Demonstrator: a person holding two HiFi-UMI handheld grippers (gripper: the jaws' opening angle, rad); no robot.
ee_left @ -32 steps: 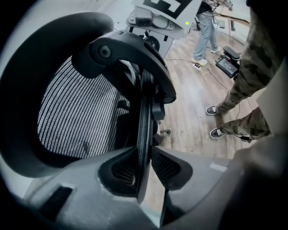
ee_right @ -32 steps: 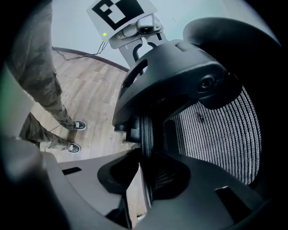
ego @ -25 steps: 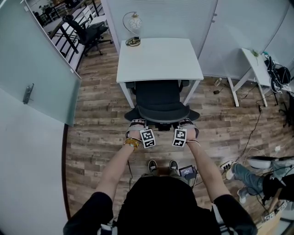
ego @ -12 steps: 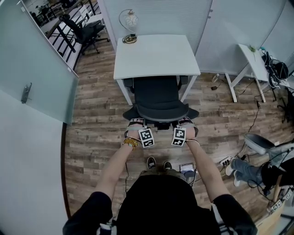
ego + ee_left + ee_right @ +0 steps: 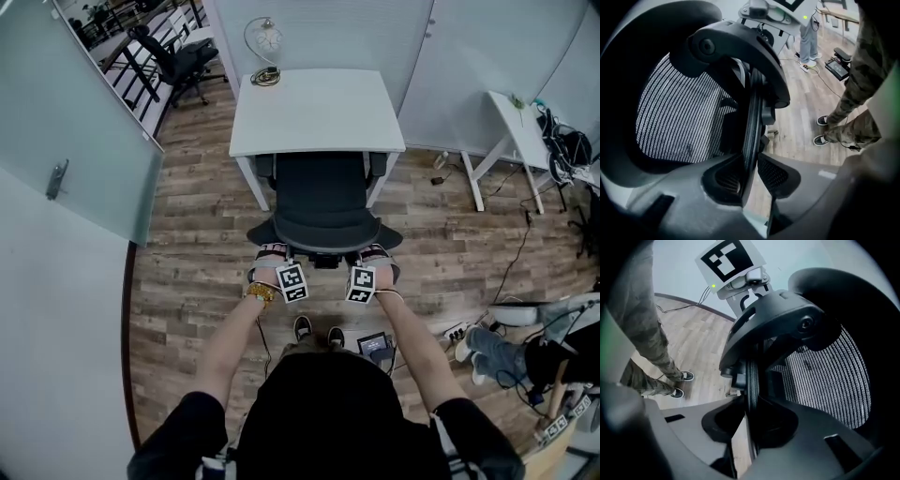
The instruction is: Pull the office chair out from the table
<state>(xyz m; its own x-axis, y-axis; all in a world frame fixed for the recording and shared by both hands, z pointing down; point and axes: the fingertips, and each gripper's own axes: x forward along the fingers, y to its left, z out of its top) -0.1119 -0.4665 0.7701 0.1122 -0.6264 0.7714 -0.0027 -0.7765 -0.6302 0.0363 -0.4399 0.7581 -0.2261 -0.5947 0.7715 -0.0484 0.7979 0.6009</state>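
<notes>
A black mesh office chair (image 5: 323,202) stands with its seat partly under the white table (image 5: 319,112). Its backrest faces me. My left gripper (image 5: 271,253) grips the left end of the backrest's top edge, and my right gripper (image 5: 376,253) grips the right end. In the left gripper view the backrest's thin black frame (image 5: 751,126) runs between the pads of the left gripper (image 5: 751,174), which press on it. The right gripper view shows the same frame (image 5: 751,380) clamped in the right gripper (image 5: 751,425). Mesh fills the side of both views.
A lamp (image 5: 265,47) stands at the table's back left corner. A frosted glass door (image 5: 75,141) lies to the left, a second white table (image 5: 511,131) and cables to the right. My feet (image 5: 314,330) and a small device (image 5: 378,347) are on the wood floor behind the chair.
The chair has rolled a little out from under the table towards me, with both grippers still clamped on the backrest. My feet have stepped back.
</notes>
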